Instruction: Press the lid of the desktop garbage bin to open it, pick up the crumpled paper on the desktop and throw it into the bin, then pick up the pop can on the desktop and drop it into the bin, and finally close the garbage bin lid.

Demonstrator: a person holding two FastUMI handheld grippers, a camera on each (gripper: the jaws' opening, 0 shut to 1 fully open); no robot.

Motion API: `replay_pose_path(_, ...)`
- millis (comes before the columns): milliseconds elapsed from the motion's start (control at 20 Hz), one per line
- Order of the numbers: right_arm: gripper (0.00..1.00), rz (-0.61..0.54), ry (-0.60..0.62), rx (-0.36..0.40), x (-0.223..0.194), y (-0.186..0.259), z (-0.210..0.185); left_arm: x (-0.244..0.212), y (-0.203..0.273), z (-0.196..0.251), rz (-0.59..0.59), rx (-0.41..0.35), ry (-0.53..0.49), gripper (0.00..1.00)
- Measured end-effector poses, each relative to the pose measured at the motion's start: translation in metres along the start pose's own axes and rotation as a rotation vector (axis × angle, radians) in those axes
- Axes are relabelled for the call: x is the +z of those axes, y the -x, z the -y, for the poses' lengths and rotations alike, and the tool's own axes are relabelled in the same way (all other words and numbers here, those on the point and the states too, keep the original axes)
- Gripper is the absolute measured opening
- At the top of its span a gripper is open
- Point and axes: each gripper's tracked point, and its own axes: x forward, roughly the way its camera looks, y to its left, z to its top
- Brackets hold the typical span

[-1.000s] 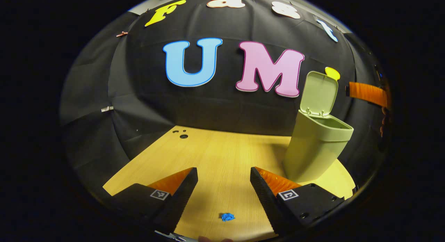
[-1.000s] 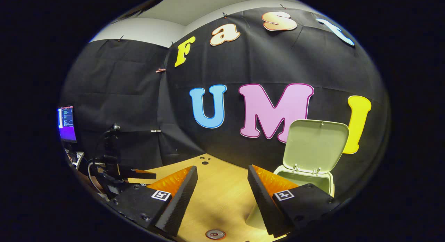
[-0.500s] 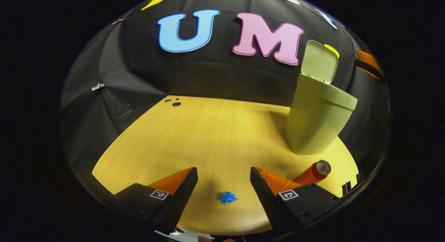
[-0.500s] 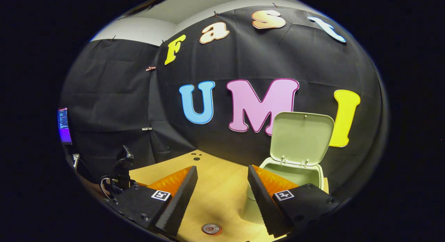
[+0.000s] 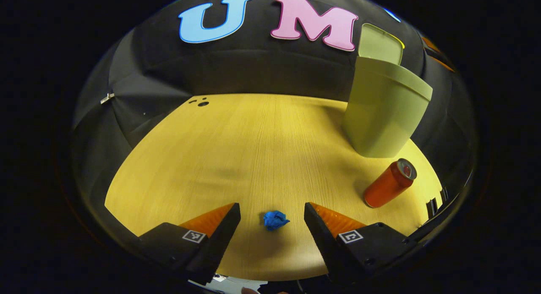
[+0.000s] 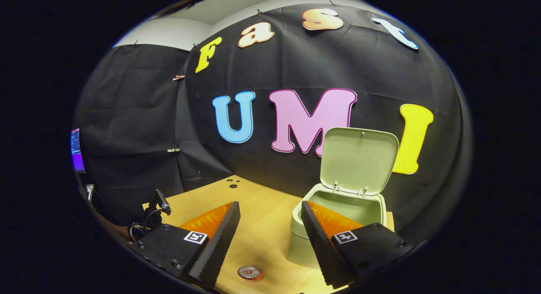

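Observation:
A small blue crumpled paper (image 5: 275,220) lies on the wooden desktop (image 5: 253,146), right between the fingers of my open left gripper (image 5: 272,218), which hovers over it. The pale green bin (image 5: 382,112) stands at the far right with its lid (image 5: 380,44) raised. An orange pop can (image 5: 389,183) stands upright in front of the bin. In the right gripper view, the bin (image 6: 338,209) sits open with its lid (image 6: 358,159) upright. My right gripper (image 6: 270,235) is open, held high above the can's top (image 6: 249,272).
Small round holes (image 5: 202,102) mark the desktop's far left corner. A lit screen (image 6: 77,149) and some cables (image 6: 148,220) sit past the desk's left edge in the right gripper view. Black cloth walls close the back and sides.
My left gripper has tilted down and moved toward the blue paper, which now lies between its fingers. The right gripper has drifted a little, so the bin sits more to the left in its view.

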Motion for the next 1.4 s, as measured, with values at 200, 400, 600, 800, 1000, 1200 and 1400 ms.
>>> replay_pose_path(200, 0.92, -0.017, -0.004, 0.014, -0.009, 0.002, -0.003, -0.008, -0.004, 0.002, -0.041, 0.001, 0.008, 0.96)
replay_pose_path(400, 0.93, -0.034, -0.041, 0.018, -0.016, 0.005, -0.005, -0.014, -0.007, 0.001, -0.077, -0.002, -0.012, 0.88)
replay_pose_path(600, 0.93, -0.049, -0.028, 0.005, -0.022, 0.011, -0.002, -0.02, -0.008, -0.001, -0.107, 0.009, -0.032, 0.81)
replay_pose_path(800, 0.93, -0.058, -0.045, -0.011, -0.025, 0.015, 0.004, -0.025, -0.009, -0.001, -0.145, 0.008, -0.021, 0.67)
replay_pose_path(1000, 0.92, -0.058, -0.059, -0.028, -0.025, 0.016, 0.009, -0.026, -0.011, -0.004, -0.157, 0.012, -0.007, 0.53)
replay_pose_path(1200, 0.92, -0.074, -0.063, -0.027, -0.031, 0.016, 0.007, -0.022, -0.011, -0.003, -0.143, -0.002, 0.011, 0.43)
replay_pose_path(1400, 0.93, -0.087, -0.076, -0.022, -0.037, 0.015, 0.005, 0.004, -0.004, -0.002, -0.068, -0.002, 0.023, 0.41)
